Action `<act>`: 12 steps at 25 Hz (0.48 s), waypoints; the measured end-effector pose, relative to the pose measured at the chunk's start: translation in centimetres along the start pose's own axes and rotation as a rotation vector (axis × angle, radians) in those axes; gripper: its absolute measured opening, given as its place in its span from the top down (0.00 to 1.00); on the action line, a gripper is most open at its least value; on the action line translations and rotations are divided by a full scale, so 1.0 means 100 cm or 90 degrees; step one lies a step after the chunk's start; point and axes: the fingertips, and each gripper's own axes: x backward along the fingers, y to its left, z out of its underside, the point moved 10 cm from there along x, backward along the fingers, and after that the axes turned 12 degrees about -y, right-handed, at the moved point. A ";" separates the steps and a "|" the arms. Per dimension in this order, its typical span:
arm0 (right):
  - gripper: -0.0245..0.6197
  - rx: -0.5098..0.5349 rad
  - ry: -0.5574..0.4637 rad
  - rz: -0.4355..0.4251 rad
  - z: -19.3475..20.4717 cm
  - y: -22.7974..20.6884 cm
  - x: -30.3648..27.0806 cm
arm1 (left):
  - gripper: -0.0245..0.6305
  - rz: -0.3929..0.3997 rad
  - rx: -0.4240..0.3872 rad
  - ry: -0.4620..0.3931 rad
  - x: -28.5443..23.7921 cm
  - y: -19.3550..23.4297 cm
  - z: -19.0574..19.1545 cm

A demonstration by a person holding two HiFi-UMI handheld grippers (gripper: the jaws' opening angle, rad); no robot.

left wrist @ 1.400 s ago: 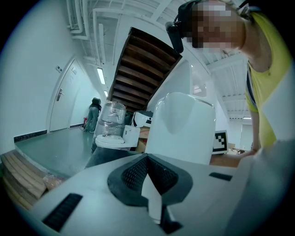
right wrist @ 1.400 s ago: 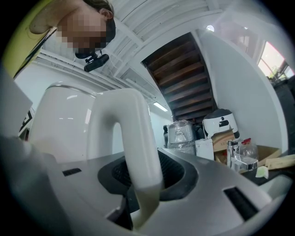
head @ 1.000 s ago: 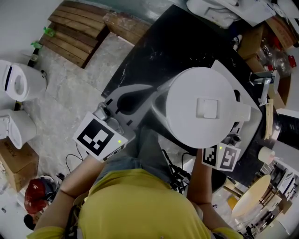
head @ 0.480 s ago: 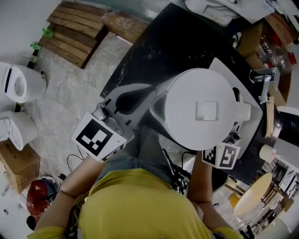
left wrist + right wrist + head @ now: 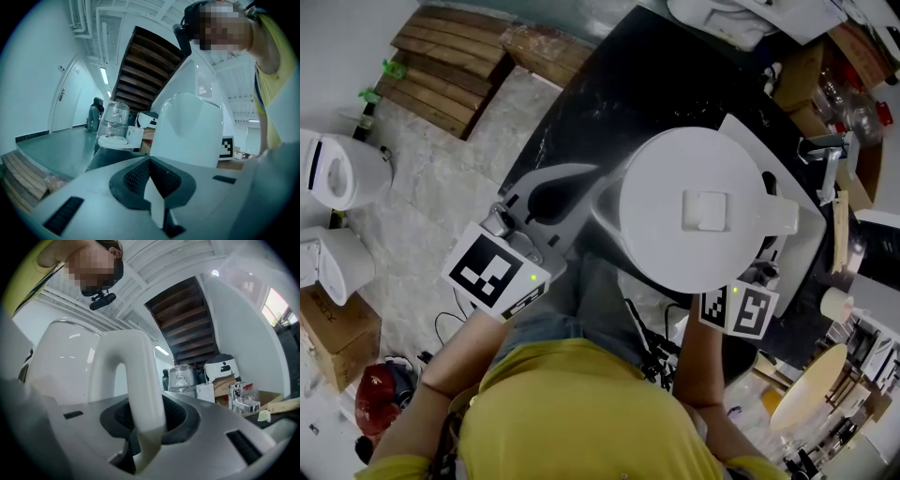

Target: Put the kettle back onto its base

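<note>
Since a second ago very little has moved. The kettle (image 5: pixel 661 225) has drifted only slightly toward the left and the top of the head view, and your two hands keep about the same places. The jaws of your right gripper (image 5: pixel 143 413) have just been closing a bit further, with the handle (image 5: pixel 124 371) of the kettle between them. The dark pads (image 5: pixel 176 416) press on it from both sides, so this gripper is grasping the handle.

Your left gripper (image 5: pixel 150 164) comes to the kettle from the opposite side, below the spout (image 5: pixel 187 112). Its jaws stand nearly together and pinch a thin white wedge. It looks like a part of the kettle, but the view is so close that I am not sure which part.

You hold the kettle upright in the air between the two grippers, in front of your chest. It hangs over the near edge of the black table (image 5: pixel 666 84). The lid (image 5: pixel 708 211) is closed and faces the head camera, and the handle points to your right.

Your right gripper's marker cube (image 5: pixel 739 311) shows just under the kettle's edge in the head view. Your left gripper's marker cube (image 5: pixel 490 275) is well apart from it, on the left. On the floor beyond the table lie wooden planks (image 5: pixel 450 66). A toilet (image 5: pixel 337 173) stands at the left, and a cardboard box (image 5: pixel 337 328) is near it.
</note>
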 end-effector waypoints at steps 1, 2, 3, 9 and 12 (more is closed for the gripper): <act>0.78 0.001 0.000 0.000 0.000 0.000 0.000 | 0.96 0.000 0.000 0.000 -0.001 0.000 0.000; 0.78 0.001 -0.001 0.001 0.001 0.000 0.000 | 0.96 0.000 0.000 0.000 -0.001 0.001 0.000; 0.78 -0.001 -0.004 0.001 0.001 -0.001 0.001 | 0.96 0.000 0.001 -0.001 -0.001 0.001 0.000; 0.78 -0.023 -0.013 -0.006 0.004 -0.004 0.006 | 0.96 -0.002 0.000 -0.001 -0.002 -0.002 0.001; 0.78 -0.036 -0.012 -0.018 0.004 -0.004 0.006 | 0.96 -0.004 -0.001 -0.002 -0.002 -0.001 0.001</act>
